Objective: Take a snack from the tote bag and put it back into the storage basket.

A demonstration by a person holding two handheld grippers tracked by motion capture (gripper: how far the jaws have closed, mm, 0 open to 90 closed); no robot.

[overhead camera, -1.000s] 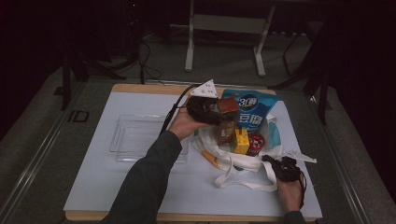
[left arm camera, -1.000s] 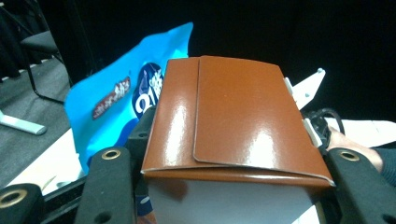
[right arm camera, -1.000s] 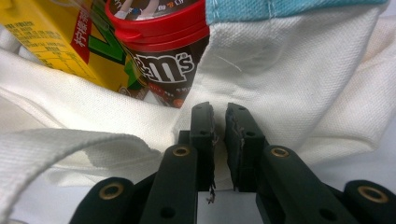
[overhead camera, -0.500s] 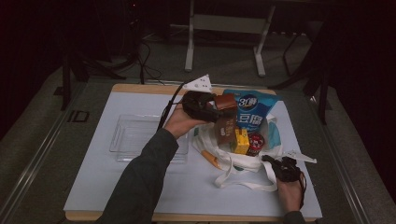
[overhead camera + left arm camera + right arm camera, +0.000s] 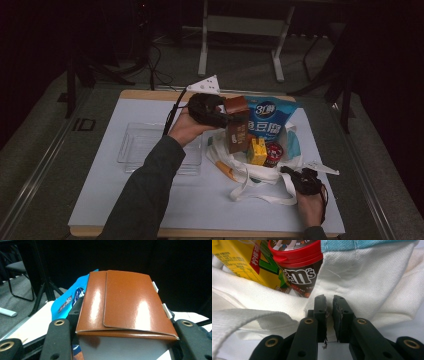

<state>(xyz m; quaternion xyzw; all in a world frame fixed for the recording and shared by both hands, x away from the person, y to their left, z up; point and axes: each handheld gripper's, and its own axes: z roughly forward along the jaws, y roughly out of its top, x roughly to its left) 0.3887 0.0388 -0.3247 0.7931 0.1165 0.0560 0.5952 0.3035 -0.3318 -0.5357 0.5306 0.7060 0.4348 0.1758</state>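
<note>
Work in hand: we judge that we are emptying the white canvas tote bag (image 5: pixel 260 172) on the bench (image 5: pixel 100 205), one item at a time.
Done so far: the brown carton (image 5: pixel 237 131) is up out of the bag mouth, clear of the other groceries.
Left to do: the yellow drink carton (image 5: pixel 257 151), the M&M's tub (image 5: pixel 273 153) and the blue tofu pouch (image 5: pixel 270 119) sit in the bag; the clear tray (image 5: pixel 135 145), at 9 o'clock from the bag, looks empty.
Left gripper (image 5: pixel 222 117): clamped on the brown carton (image 5: pixel 125 305), one jaw on each side wall.
Carton relative to left gripper: between the jaws, its folded top toward the gripper's camera, hanging above the bag.
Right gripper (image 5: pixel 330 305): jaws nearly together, pinching the bag's white cloth (image 5: pixel 367 285) at its 5 o'clock edge.
Next, as we judge: carry the carton toward 9 o'clock, to the tray.
</note>
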